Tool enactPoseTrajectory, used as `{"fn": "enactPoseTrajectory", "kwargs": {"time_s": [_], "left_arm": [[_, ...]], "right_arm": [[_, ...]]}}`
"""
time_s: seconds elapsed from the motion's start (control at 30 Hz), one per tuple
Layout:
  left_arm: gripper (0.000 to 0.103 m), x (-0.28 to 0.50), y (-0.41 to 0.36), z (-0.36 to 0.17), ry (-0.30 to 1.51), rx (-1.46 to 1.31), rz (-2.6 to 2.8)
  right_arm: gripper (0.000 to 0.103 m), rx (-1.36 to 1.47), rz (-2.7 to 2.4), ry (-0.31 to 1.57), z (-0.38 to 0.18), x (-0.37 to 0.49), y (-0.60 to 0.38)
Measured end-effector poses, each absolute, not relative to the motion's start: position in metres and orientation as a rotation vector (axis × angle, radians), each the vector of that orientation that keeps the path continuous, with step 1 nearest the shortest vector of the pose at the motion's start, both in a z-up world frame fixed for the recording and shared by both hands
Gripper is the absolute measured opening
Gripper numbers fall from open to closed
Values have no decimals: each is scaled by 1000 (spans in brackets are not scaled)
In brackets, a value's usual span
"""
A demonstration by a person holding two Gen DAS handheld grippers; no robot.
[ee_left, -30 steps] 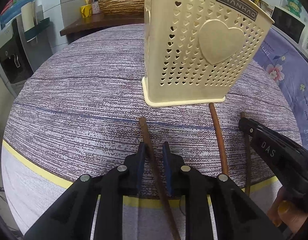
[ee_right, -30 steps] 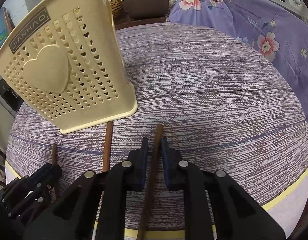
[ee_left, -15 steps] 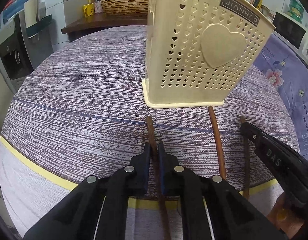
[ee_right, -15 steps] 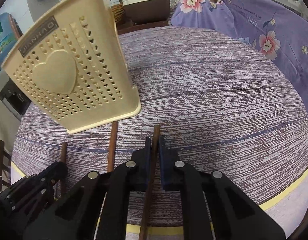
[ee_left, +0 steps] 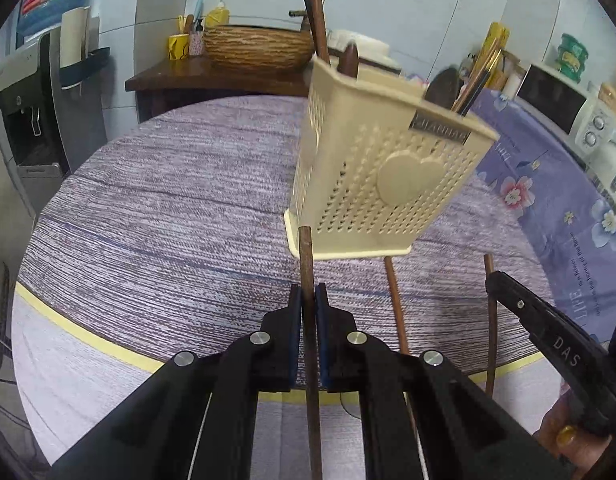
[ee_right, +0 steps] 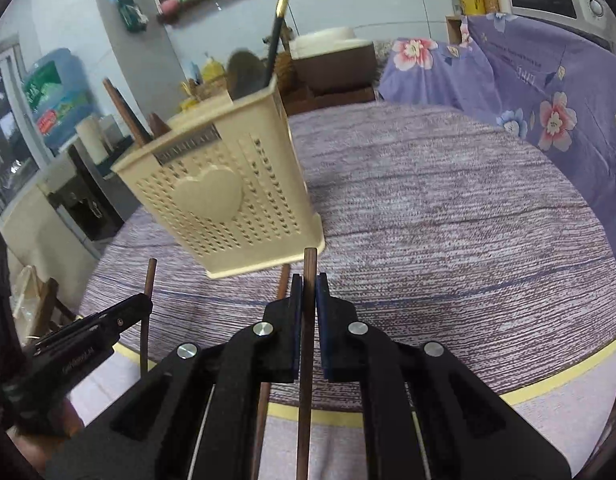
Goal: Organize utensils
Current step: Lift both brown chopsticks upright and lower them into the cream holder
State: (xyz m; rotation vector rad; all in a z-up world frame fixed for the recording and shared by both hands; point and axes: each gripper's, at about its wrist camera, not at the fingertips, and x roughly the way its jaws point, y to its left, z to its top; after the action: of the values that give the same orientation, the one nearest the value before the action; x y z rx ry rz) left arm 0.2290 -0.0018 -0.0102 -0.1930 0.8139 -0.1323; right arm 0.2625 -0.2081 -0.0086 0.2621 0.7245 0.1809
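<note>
A cream perforated utensil holder (ee_left: 384,184) with a heart stands on the round table and shows in the right wrist view (ee_right: 223,208) too. It holds several dark utensils. My left gripper (ee_left: 308,300) is shut on a brown chopstick (ee_left: 306,264), lifted off the table. My right gripper (ee_right: 306,292) is shut on another brown chopstick (ee_right: 309,276), also lifted. A third chopstick (ee_left: 396,300) lies on the table between them, in front of the holder; it is partly hidden in the right wrist view (ee_right: 283,280). The right gripper also shows at the right of the left wrist view (ee_left: 548,332).
The table has a purple striped cloth (ee_left: 167,208) with a yellow edge (ee_left: 87,336). A floral purple cover (ee_right: 528,92) drapes furniture at the right with a microwave (ee_left: 560,100) on it. A wooden shelf with a wicker basket (ee_left: 259,48) stands behind, a water dispenser (ee_left: 23,120) at the left.
Both grippers closed on their chopsticks and lifted them off the table. The views rose and tilted up. The middle chopstick stayed on the table.
</note>
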Motion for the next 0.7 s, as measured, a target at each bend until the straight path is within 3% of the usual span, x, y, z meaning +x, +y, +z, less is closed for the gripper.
{"fn": "enactPoseTrajectory", "kwargs": {"time_s": [0.37, 0.7], "left_arm": [[8, 186, 19, 63, 627, -208, -198], [8, 177, 27, 80, 576, -211, -203]], "right_arm": [[8, 288, 328, 523, 63, 210, -236], [8, 259, 336, 483, 86, 196, -235]]}}
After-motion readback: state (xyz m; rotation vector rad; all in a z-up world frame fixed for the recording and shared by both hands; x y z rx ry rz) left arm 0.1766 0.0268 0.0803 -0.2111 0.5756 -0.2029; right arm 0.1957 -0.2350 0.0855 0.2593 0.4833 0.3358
